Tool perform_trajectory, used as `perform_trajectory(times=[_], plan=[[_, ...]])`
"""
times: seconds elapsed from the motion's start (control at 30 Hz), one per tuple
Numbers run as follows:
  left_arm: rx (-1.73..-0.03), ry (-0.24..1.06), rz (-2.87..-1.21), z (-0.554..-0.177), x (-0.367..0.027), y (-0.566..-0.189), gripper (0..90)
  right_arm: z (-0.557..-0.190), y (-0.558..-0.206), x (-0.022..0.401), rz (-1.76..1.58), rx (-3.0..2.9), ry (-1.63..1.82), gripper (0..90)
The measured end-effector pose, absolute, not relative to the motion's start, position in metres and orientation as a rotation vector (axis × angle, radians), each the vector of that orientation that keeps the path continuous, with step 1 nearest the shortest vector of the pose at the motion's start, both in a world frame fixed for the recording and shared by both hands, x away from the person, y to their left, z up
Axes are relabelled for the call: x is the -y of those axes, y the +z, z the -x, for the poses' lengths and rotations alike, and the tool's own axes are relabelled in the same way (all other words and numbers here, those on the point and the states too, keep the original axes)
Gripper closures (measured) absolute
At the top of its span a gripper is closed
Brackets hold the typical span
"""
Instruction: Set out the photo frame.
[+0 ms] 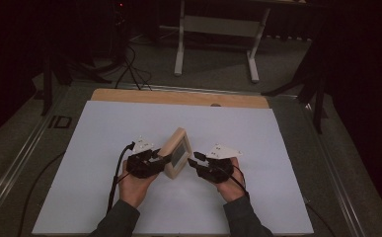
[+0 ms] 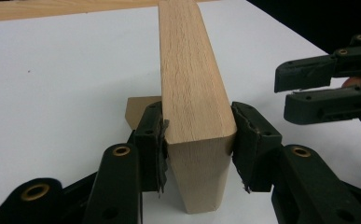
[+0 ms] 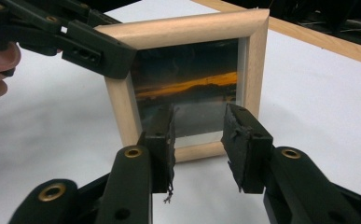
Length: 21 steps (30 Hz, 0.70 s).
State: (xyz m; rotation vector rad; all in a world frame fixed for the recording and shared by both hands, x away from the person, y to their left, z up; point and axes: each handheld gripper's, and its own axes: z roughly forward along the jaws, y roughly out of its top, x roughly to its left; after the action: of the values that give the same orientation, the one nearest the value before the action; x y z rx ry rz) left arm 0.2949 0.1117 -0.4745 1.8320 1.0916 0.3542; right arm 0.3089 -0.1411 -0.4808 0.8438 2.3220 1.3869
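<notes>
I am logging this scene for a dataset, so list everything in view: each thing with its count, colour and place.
Picture frame: one, light wood with a dark glazed picture showing an orange streak, upright near the middle of the white sheet.
White sheet: one, white, covering most of the table top.
Table top: one, light wood strip showing beyond the sheet's far edge.
Stand: one, pale grey, on the floor beyond the table.
Cables: several, black, on the floor at the far left.
Left tool: one, black, pads pressed on both sides of the frame's edge.
Right tool: one, black, jaws apart in front of the glass.
Hands: two, behind the tools at the near edge.
</notes>
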Motion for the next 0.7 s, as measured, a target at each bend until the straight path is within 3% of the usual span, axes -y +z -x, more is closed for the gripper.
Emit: perform_trajectory(times=[0.07, 0.43, 0.7], plan=[[-1.087, 0.357, -1.835, -0.294, -0.111, -0.474, 58.4, -0.309, -0.48, 0.141, -0.845, -2.32, 1.384, 65.1], [-1.017, 0.391, -1.878, -0.286, -0.104, -0.473, 60.0, -0.31, -0.471, 0.14, -0.829, -2.252, 1.421, 88.8], [-0.99, 0.407, -1.886, -0.282, -0.102, -0.474, 60.3, -0.316, -0.459, 0.139, -0.831, -2.18, 1.443, 89.7]])
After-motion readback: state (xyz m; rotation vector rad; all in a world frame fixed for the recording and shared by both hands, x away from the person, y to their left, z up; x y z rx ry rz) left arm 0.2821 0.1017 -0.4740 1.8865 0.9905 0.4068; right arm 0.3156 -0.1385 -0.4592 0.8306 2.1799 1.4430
